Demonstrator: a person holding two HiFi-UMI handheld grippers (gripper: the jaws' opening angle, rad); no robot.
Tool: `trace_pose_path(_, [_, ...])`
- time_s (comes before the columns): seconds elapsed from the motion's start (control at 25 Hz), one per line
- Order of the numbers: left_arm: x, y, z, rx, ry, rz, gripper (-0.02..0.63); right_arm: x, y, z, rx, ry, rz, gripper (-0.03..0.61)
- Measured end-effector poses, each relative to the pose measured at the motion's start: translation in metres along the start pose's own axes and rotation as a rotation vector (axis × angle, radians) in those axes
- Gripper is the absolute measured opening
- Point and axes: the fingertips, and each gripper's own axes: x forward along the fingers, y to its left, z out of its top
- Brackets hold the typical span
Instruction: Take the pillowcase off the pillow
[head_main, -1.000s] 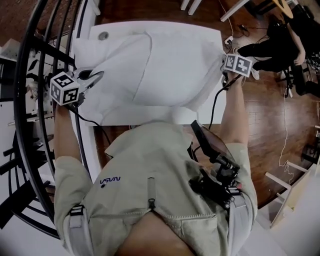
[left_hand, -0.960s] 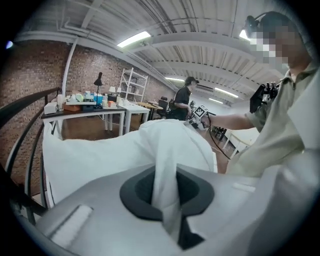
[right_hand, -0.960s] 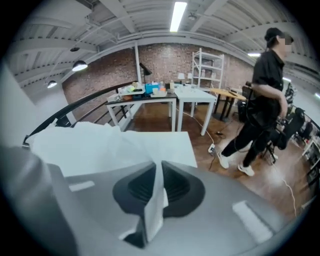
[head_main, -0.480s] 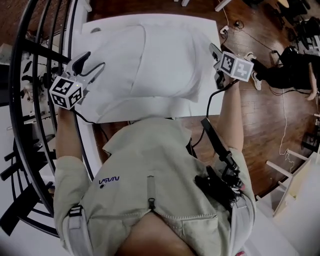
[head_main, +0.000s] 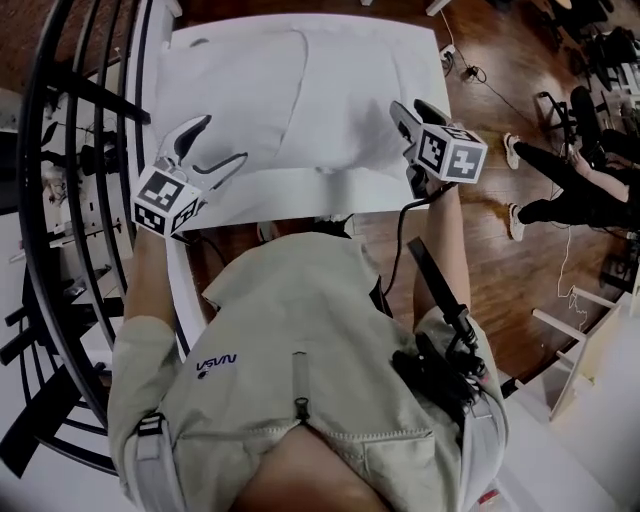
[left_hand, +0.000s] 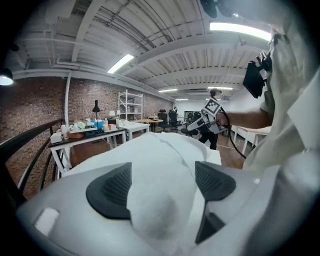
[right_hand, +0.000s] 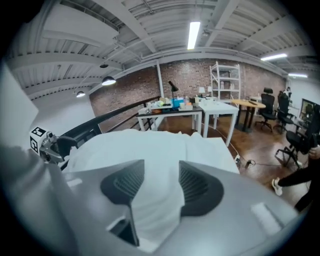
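Nearest us, the left tongs (head_main: 220, 145) sit at frame left and the right tongs (head_main: 412, 108) at frame right. Both are spread, jaws just been opening, nothing pinched in either. Beyond them, upper centre, the stuffed pillowcase (head_main: 350, 100) lies on the desk (head_main: 380, 195). Its long axis runs left to right, one end toward each tongs. The right pair looks closer to the cloth.

Left tongs (head_main: 222, 140), right tongs (head_main: 410, 105) both just opened; nothing gripped.
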Motion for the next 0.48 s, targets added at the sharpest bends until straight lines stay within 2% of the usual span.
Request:
trace_pose_path(0.16, [0.014,-0.023,-0.016,0.024,0.038,-0.032,0.433,-0.012,0.019,-0.029,-0.027,0.038,0.008,0.218])
trace_pose_path(0.28, [0.026,-0.025,-0.032,0.054,0.077,-0.008,0.454,-0.013,0.038,-0.055,-0.015,0.074,0.037,0.218])
trace_pose_path(0.48, [0.052,-0.019,-0.075,0.152,0.247,0.04,0.466,0.015,0.055,-0.098,-0.017,0.186,0.061,0.249])
